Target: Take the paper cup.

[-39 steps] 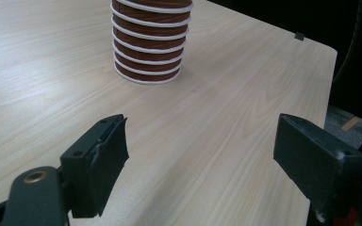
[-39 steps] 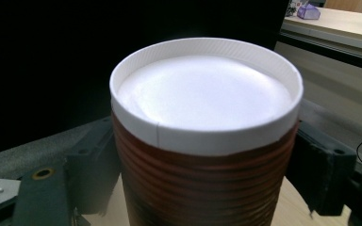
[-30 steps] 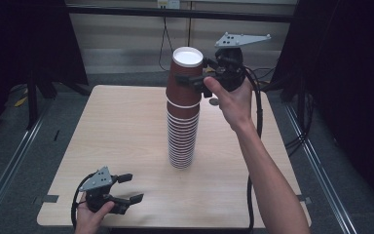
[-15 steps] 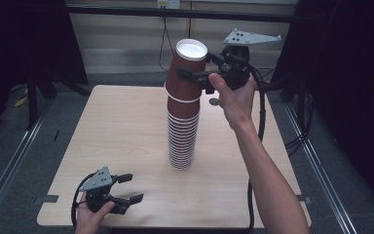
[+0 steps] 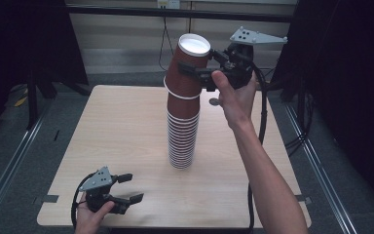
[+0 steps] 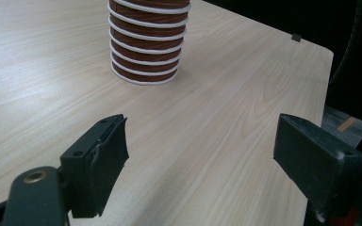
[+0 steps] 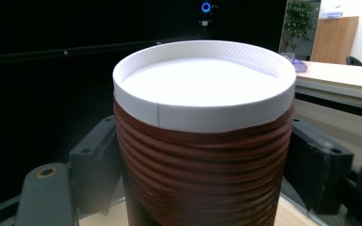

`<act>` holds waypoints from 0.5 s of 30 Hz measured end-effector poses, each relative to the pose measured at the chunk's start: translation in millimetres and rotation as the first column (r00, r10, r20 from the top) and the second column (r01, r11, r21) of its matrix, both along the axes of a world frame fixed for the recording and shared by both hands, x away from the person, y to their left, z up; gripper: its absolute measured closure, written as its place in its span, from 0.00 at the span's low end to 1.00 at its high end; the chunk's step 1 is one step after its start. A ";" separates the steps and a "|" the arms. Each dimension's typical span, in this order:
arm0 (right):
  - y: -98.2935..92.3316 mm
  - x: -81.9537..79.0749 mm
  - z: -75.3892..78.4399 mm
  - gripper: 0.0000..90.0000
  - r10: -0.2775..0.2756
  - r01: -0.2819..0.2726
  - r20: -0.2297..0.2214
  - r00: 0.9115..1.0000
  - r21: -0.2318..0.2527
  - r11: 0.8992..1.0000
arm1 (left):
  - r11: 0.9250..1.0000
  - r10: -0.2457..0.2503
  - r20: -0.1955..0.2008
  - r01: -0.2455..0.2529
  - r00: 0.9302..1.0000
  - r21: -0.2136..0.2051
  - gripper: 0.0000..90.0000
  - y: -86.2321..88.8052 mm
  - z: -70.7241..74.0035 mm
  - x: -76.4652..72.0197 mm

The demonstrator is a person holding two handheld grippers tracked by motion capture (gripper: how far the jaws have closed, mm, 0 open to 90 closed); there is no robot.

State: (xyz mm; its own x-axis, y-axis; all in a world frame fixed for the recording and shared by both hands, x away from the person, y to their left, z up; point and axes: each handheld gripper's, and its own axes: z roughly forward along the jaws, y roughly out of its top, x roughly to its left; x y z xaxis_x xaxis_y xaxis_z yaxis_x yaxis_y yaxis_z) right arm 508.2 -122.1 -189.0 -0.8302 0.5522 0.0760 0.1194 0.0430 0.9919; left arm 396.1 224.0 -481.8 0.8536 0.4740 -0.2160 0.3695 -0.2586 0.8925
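**Onlooker 1:** While the tall stack of red paper cups (image 5: 182, 131) stands upside down near the middle of the table (image 5: 117, 131), where does the top cup sit?

**Onlooker 2:** Top cup (image 5: 189, 68): raised and tilted, its white rim partly clear of the cup beneath, its white base facing up. From the right gripper view, that base (image 7: 202, 80) and the ribbed red wall fill the space between the two black jaws.

**Onlooker 1:** State of the right gripper (image 5: 199, 73)?

**Onlooker 2:** Closed on the top cup, one jaw against each side of the wall. The right hand (image 5: 233, 95) holds it high, above the far half of the table.

**Onlooker 1:** And the left gripper (image 5: 124, 187)?

**Onlooker 2:** Held by the left hand (image 5: 90, 214) at the near left corner, low over the table, jaws spread wide with nothing between them. In its own view, bare wood lies between the jaws, and the bottom of the stack (image 6: 146, 52) stands well beyond them.
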 end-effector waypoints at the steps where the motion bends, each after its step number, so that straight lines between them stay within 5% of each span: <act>1: -0.4 -0.6 0.7 0.24 0.000 0.000 0.002 1.000 0.006 1.000 | 1.000 0.001 0.000 -0.001 1.000 0.000 0.20 -0.1 -0.1 0.0; 15: -10.2 -9.7 12.3 0.24 -0.003 0.000 0.040 0.999 0.069 0.998 | 1.000 0.001 0.001 -0.001 1.000 0.001 0.20 -0.1 0.1 0.0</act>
